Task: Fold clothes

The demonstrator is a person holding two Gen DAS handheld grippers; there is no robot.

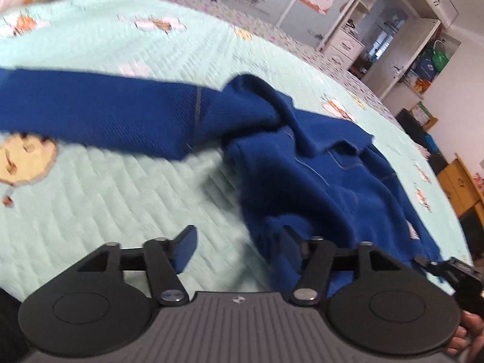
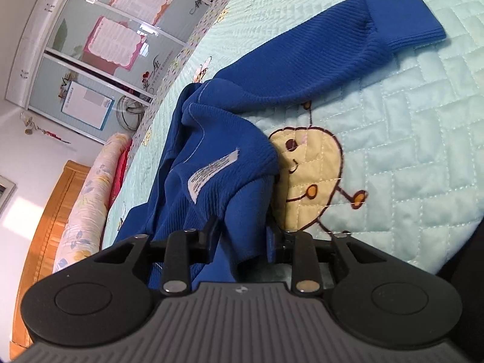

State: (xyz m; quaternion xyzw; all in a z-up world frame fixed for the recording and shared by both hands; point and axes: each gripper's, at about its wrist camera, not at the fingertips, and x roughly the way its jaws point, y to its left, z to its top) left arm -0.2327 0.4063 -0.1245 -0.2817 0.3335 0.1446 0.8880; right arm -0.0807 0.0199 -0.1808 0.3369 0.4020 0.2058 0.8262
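A blue knit sweater (image 1: pixel 317 181) lies rumpled on the mint quilted bedspread (image 1: pixel 121 196), with one sleeve (image 1: pixel 106 109) stretched out to the left. My left gripper (image 1: pixel 237 242) hovers open at the sweater's near edge, its right finger over the cloth and its left finger over bare quilt. In the right wrist view the sweater (image 2: pixel 217 139) shows its white care label (image 2: pixel 208 175) and a sleeve (image 2: pixel 348 45) reaching to the upper right. My right gripper (image 2: pixel 242 236) is shut on a bunched fold of the sweater's edge, lifted off the quilt (image 2: pixel 423 151).
A floral pillow (image 2: pixel 87 187) and a wooden headboard (image 2: pixel 51 211) lie at the bed's far end. A glass-door wardrobe (image 2: pixel 106 45) stands beyond the bed. White shelves (image 1: pixel 393 39) and a wooden cabinet (image 1: pixel 459 181) flank the right side. A hand (image 1: pixel 466 329) shows at the corner.
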